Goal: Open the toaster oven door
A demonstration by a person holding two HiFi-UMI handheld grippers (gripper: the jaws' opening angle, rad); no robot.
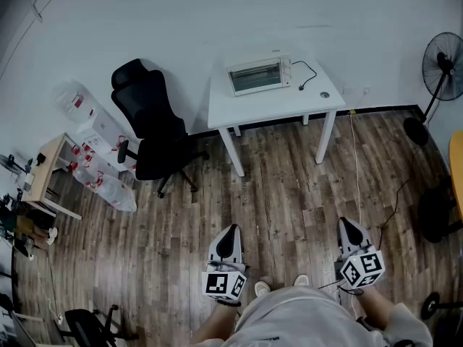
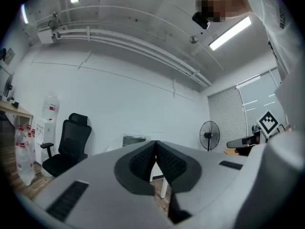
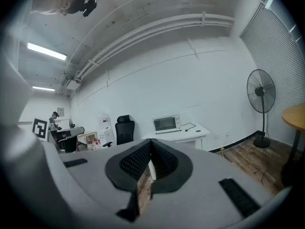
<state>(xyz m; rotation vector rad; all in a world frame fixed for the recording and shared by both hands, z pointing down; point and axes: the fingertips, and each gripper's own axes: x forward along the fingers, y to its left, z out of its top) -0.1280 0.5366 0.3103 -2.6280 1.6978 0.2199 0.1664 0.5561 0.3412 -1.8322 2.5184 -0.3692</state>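
Left tongs (image 1: 230, 230) and right tongs (image 1: 349, 224) together, empty, at my waist | toaster oven (image 1: 255, 76) closed on far counter (image 1: 282, 107) | nothing done yet

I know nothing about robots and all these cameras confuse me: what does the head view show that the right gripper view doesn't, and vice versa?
Only the head view: the person's shoes and the right gripper whole, from above. Only the right gripper view: ceiling lights, window blinds, its jaws closed on nothing. Both: the toaster oven on the white table, black office chair, standing fan.
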